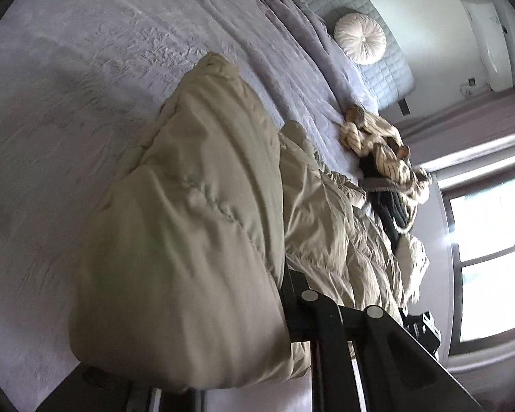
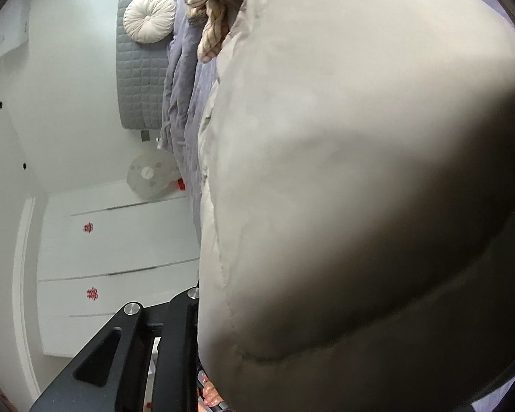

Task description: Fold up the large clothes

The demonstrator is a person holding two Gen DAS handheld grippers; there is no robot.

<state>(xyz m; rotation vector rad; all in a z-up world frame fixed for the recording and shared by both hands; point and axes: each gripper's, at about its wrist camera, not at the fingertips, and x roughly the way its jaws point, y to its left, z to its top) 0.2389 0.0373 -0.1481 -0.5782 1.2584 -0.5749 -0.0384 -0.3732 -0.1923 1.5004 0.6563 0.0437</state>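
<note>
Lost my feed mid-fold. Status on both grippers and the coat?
Left gripper and right gripper: jaws shut on beige puffer coat, fabric bunched over both. Coat partly lifted off grey bedspread. Striped garment pile beyond on the bed, apart.

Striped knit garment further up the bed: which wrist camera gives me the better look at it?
The left wrist view. The striped knit garment lies crumpled on the bed, beyond the beige puffer jacket, almost wholly visible. The right wrist view catches only part of it at the top edge, beside the jacket.
</note>
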